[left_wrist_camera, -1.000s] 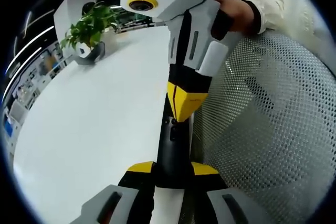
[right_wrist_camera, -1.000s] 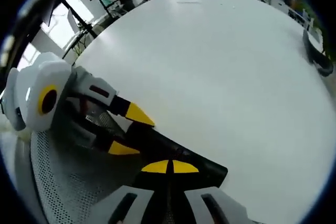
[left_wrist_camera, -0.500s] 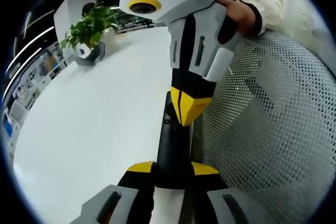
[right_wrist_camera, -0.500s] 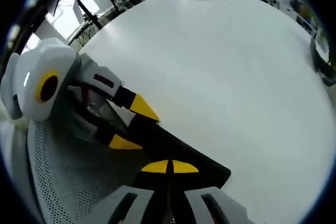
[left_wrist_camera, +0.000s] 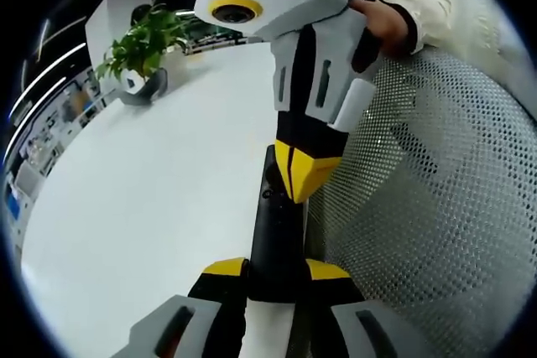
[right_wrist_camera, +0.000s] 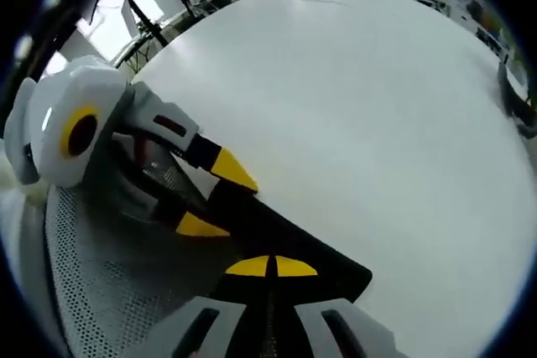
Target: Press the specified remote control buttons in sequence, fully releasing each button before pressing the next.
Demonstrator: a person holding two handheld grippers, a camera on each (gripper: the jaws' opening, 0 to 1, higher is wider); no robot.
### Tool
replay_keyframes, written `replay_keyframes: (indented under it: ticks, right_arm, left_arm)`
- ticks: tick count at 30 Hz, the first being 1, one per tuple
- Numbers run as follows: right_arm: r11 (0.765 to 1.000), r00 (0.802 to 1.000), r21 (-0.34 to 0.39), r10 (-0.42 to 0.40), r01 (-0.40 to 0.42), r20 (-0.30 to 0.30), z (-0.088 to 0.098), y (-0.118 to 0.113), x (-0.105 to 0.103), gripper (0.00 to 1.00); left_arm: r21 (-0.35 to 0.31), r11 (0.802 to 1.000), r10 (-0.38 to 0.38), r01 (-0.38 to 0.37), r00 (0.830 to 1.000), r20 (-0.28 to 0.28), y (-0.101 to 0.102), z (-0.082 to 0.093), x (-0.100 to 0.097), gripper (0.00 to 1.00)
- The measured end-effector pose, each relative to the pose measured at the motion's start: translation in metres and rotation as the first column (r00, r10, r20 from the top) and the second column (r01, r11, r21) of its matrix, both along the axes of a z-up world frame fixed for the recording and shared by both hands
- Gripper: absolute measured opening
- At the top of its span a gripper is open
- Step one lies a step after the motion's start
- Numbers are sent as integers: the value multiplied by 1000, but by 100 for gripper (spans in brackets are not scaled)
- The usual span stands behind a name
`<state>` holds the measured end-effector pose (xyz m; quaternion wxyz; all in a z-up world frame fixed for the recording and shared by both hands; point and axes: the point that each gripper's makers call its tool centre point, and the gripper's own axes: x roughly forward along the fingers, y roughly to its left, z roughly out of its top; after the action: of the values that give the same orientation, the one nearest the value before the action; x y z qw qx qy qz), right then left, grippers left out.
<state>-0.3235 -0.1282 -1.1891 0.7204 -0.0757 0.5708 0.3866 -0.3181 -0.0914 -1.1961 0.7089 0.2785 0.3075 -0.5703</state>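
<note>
White desk (left_wrist_camera: pixel 159 182) broad and bare on the left of the left gripper view; potted plant (left_wrist_camera: pixel 143 48) far off at its back edge. Black remote control (left_wrist_camera: pixel 273 232) lying at the desk's near edge, just beside a perforated mesh chair back (left_wrist_camera: pixel 436 207) to its right. Left claw (left_wrist_camera: pixel 274 270) clamped on the remote's near end, yellow tips either side of it, steadying it. Right claw (left_wrist_camera: pixel 304 180) coming in from above, yellow tips pinched together to a point, set over the remote's button face at or just off the surface; touching or not, cannot tell. Hand (left_wrist_camera: pixel 386 23) in a pale sleeve gripping that claw's body.

Right gripper view, left to right: left claw (right_wrist_camera: pixel 205 199) straddling the remote (right_wrist_camera: pixel 285 253), then open desk (right_wrist_camera: pixel 361 123) beyond. Right claw's own tips (right_wrist_camera: pixel 268 267) closed tight, nose on the black casing.

Step in hand, by judgement: one press in the sequence, either bottoming or about to. Next calls for a clean lift straight off until the button is free, then a short shift along the casing to the next target, the left grip kept firm.
</note>
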Motion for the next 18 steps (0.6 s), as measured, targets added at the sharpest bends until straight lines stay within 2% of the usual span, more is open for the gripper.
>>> replay_keyframes:
  ticks: [4, 6, 15, 18]
  right_arm:
    - [1000, 1000, -7, -3, 3, -2, 0, 1, -1, 0]
    - [1000, 999, -3, -26, 26, -23, 1, 1, -1, 0]
    - [995, 995, 50, -79, 82, -63, 5, 3, 1, 0]
    - [997, 994, 30, -75, 78, -77, 1, 2, -2, 0]
  left_arm:
    - [0, 1000, 0, 0, 1000, 0, 0, 0, 0, 25]
    - [-1, 1000, -1, 1, 1000, 1, 0, 1, 0, 25]
    - [-2, 1000, 0, 0, 1000, 1, 1, 1, -1, 25]
    - [-2, 1000, -3, 3, 1000, 4, 1, 1, -1, 25]
